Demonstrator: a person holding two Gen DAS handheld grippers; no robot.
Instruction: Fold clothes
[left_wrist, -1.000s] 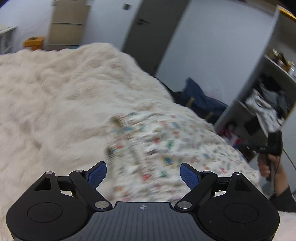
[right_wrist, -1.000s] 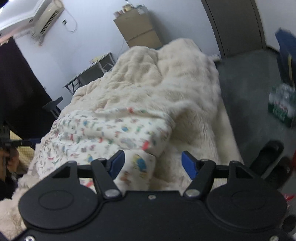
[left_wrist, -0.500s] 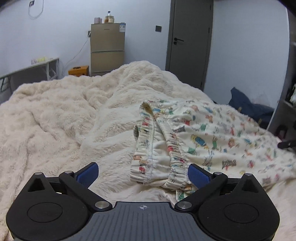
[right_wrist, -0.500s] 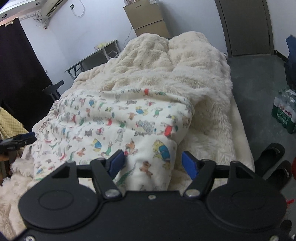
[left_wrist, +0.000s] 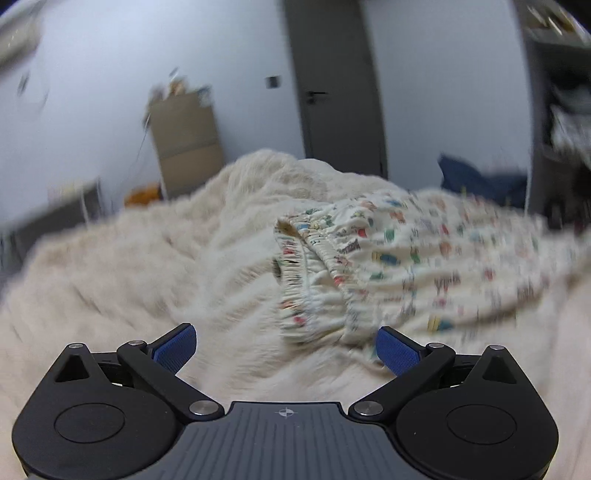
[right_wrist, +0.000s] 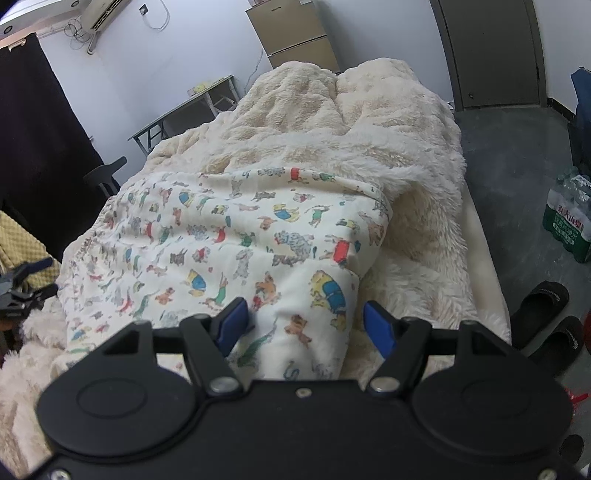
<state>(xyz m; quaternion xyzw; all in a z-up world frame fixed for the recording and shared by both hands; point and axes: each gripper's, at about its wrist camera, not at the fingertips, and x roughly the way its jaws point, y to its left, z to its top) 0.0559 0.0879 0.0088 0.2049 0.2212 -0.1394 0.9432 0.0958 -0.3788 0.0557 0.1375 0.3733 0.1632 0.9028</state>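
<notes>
Your left view is smeared by motion, so the shelf at the right edge and the print on the pants (left_wrist: 388, 266) are hard to read. Your left gripper (left_wrist: 286, 345) has just been opening and stands spread wide with nothing between its pads; the elastic waistband lies just ahead, toward the right pad. Your right gripper (right_wrist: 303, 321) is released, its jaws straddling a pant leg (right_wrist: 306, 295) without clearly pinching it. The pants lie flat on the fluffy blanket (right_wrist: 332, 122), whose right edge drops to the floor by the slippers (right_wrist: 543, 317).
</notes>
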